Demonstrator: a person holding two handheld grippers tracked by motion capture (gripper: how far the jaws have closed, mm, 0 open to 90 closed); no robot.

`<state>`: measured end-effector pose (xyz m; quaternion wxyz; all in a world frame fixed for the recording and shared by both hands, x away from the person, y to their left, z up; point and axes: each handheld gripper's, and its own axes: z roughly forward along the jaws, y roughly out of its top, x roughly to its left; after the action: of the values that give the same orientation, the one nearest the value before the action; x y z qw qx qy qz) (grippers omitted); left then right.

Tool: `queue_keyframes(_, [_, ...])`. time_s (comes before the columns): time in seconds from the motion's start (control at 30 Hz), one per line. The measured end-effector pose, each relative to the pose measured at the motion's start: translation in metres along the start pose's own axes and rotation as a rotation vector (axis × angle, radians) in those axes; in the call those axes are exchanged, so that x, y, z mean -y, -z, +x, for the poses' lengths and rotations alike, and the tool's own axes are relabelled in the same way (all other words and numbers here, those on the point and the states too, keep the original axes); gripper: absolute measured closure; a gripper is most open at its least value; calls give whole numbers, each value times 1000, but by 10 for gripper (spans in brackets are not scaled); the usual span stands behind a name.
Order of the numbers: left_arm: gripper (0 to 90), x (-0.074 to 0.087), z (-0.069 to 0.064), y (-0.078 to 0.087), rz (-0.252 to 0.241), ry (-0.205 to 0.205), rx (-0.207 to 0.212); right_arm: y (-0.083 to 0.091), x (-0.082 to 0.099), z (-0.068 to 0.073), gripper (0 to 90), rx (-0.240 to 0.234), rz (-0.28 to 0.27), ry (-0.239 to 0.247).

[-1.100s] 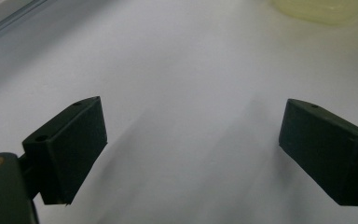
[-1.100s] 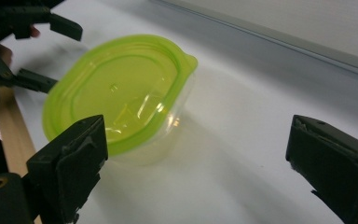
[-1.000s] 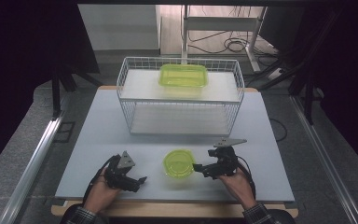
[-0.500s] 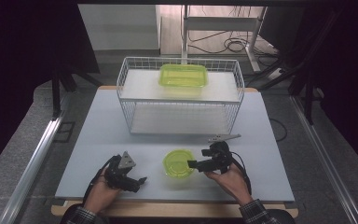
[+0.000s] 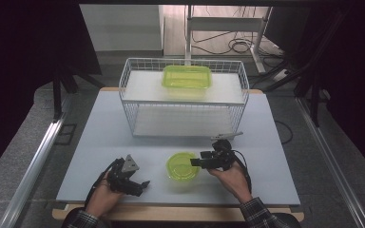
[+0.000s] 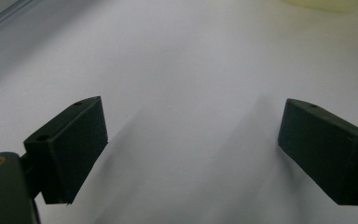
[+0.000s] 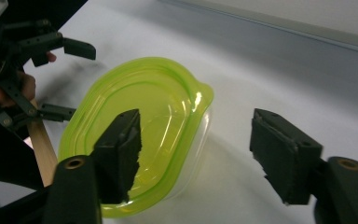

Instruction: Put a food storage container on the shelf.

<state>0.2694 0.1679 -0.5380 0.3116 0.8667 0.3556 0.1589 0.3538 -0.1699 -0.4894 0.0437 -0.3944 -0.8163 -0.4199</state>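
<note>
In the high view I am bringing the right gripper (image 5: 196,162) to the right rim of the round green-lidded tub (image 5: 183,166), lower centre on the desk (image 5: 100,137); its jaws have just been closing, not yet pinching. The left gripper (image 5: 142,185) is idling lower left, jaws apart. The basket (image 5: 128,102), upper centre, is carrying a rectangular green-lidded box (image 5: 187,77); contents unclear.

In the left gripper view, bare desk is lying between spread jaws.

In the right gripper view, the tub's lid edge is sitting between the jaws; next I judge a squeeze on the rim.

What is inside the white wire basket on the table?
The wire basket has a white shelf, and a rectangular green-lidded container sits on it. The white floor under the shelf looks bare. What the container holds cannot be seen.
</note>
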Motion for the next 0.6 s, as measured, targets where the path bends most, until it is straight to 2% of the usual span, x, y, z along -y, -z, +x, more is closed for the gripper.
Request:
queue_keyframes(0.13, [82,0,0,0,2,-1,1,-1,-2,-5,487,-36,1,-51])
queue_keyframes(0.27, [83,0,-1,0,4,-6,0,-5,-3,-8,573,-56,24,-80])
queue_keyframes(0.37, [83,0,-1,-1,4,-8,0,-8,-4,-10,658,-108,28,-119])
queue_keyframes(0.4, [84,0,-1,-1,5,-8,0,-7,-4,-10,673,-112,32,-132])
queue_keyframes(0.43, [84,0,-1,-1,5,-9,0,-7,-4,-11,728,-116,34,-147])
queue_keyframes(0.5, [84,0,-1,-1,7,-12,0,-7,-4,-13,751,-111,46,-162])
queue_keyframes(0.53, [84,0,-1,-1,7,-13,0,-6,-3,-15,771,-134,50,-197])
queue_keyframes(0.6, [85,0,-1,-1,7,-13,-1,-7,-2,-18,792,-164,59,-223])
